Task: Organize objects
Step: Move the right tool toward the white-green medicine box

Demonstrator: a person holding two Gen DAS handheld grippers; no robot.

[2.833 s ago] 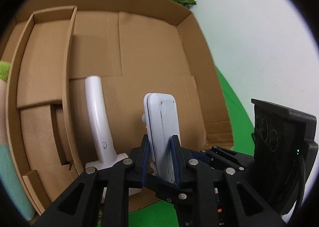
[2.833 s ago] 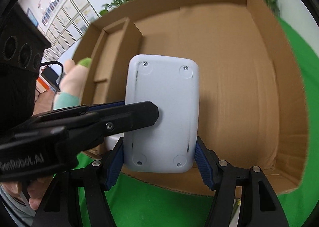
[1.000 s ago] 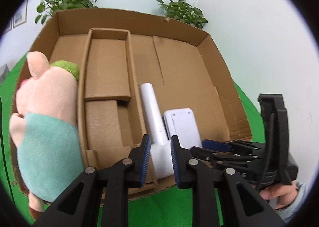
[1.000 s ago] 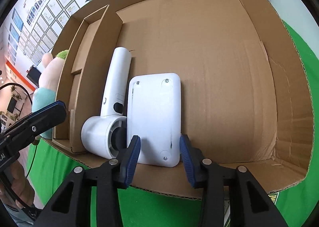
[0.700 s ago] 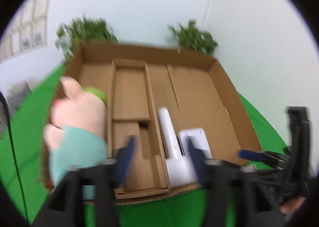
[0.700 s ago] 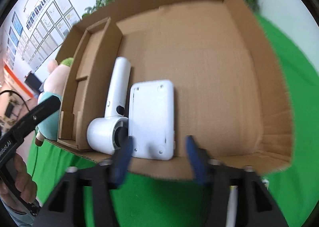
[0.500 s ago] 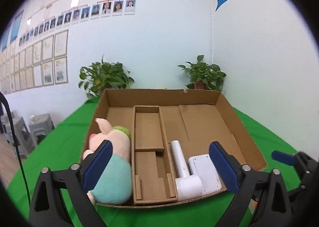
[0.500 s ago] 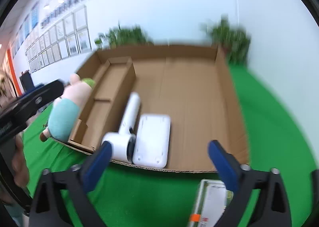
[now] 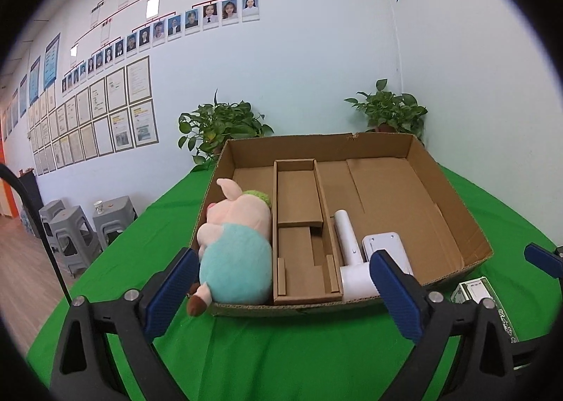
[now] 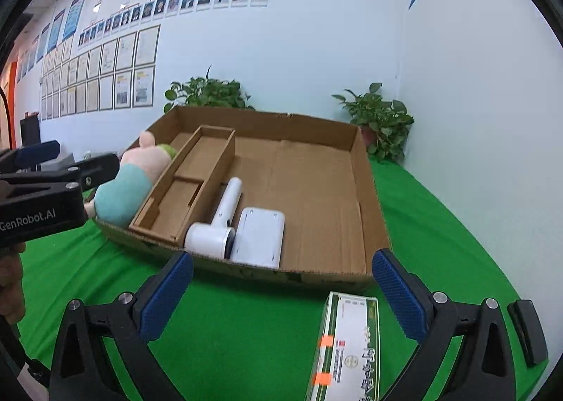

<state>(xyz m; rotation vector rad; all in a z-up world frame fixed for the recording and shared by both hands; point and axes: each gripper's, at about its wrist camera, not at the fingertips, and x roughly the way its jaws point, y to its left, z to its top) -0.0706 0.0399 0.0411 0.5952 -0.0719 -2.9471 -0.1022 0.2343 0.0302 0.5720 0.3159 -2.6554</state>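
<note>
A shallow cardboard box [image 9: 454, 214] [image 10: 369, 190] stands on the green table. In it lie a plush pig [image 9: 235, 246] [image 10: 132, 179] at the left, a white hair dryer [image 9: 350, 253] [image 10: 220, 221] and a flat white device [image 9: 388, 246] [image 10: 260, 237] beside it. A green-and-white carton [image 10: 348, 344] [image 9: 478, 292] lies on the table in front of the box. My left gripper [image 9: 281, 292] and my right gripper [image 10: 279, 295] are both open, empty and pulled back from the box's front edge. The left gripper also shows at the left of the right wrist view [image 10: 56, 161].
A cardboard divider insert [image 9: 299, 225] [image 10: 190, 176] splits the box's left part. Potted plants [image 9: 221, 126] [image 10: 380, 116] stand behind the box by the white wall. Grey stools [image 9: 81, 225] stand on the floor at the left. A black object [image 10: 527, 327] lies at the table's right edge.
Both grippers let go of the flat white device, which now lies in the box beside the hair dryer. Both opened wide and drew back and up from the box.
</note>
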